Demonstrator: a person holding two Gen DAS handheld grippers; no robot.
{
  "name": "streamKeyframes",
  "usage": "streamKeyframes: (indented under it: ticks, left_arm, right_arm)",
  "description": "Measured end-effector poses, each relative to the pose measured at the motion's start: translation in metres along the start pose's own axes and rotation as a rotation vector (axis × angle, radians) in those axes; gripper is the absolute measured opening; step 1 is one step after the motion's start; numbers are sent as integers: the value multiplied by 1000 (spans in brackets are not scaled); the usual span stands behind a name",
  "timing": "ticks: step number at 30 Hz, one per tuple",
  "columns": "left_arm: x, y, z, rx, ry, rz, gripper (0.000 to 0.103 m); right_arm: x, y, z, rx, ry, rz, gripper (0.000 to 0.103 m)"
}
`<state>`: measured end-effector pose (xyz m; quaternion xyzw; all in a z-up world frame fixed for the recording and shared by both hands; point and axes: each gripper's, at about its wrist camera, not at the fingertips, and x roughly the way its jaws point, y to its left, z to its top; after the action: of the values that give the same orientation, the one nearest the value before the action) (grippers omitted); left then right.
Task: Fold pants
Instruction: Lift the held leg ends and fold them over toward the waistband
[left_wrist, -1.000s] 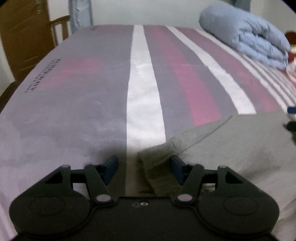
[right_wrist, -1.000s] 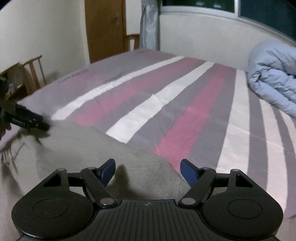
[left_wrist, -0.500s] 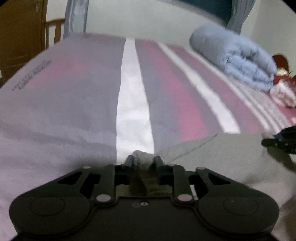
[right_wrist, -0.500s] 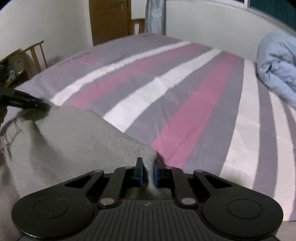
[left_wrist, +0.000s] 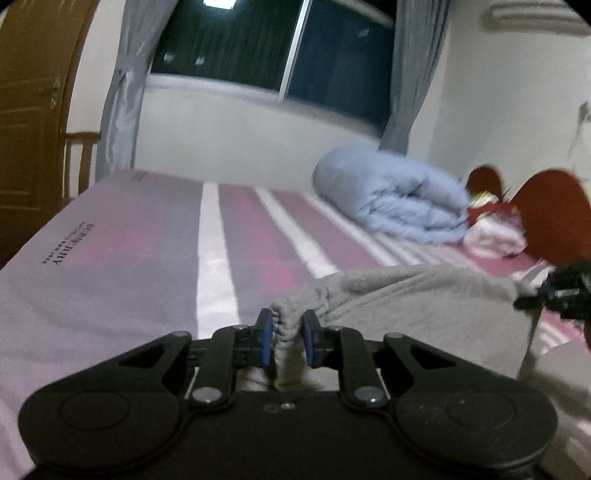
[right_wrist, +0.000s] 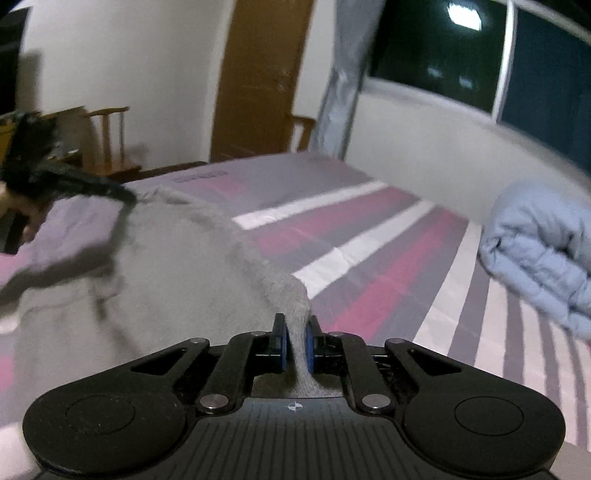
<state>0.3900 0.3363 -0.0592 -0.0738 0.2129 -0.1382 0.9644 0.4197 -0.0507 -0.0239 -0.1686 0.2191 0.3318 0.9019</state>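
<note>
Left wrist only: red headboard (left_wrist: 554, 214).

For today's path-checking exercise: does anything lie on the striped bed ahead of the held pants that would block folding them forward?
Nothing visible does. Both grippers, left gripper and right gripper, pinch the grey pants; the folded blue duvet lies off to the side.

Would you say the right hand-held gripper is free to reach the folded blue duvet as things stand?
Probably not: the right hand-held gripper is shut on the grey pants, though bare striped sheet lies before the duvet.

Two low, close wrist views across the striped bed (left_wrist: 155, 266), sharing the blue duvet (right_wrist: 543, 251).
</note>
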Motion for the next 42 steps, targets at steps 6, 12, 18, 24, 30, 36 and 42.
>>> streamKeyframes:
  ticks: [6, 12, 18, 24, 30, 36, 42]
  left_arm:
    - [-68, -18, -60, -72, -1, 15, 14]
    - [-116, -11, -106, -280, 127, 214, 19]
    - [-134, -31, -117, -440, 88, 237, 25]
    - [-101, -32, -122, -551, 128, 163, 25]
    - [-75, -19, -127, -631, 177, 182, 25]
    - [-80, -14, -112, -582, 100, 208, 17]
    - [-93, -5, -112, -590, 110, 183, 13]
  right_arm:
    - [-70, 76, -64, -125, -10, 17, 14]
    - [-113, 116, -128, 7, -15, -7, 65]
    - [-116, 86, -132, 485, -51, -83, 65]
    - [-79, 60, -132, 855, -11, -47, 57]
    - [-39, 29, -140, 1008, 71, -36, 52]
    - [-48, 22, -134, 990, 15, -10, 17]
    - [-73, 29, -130, 951, -51, -10, 16]
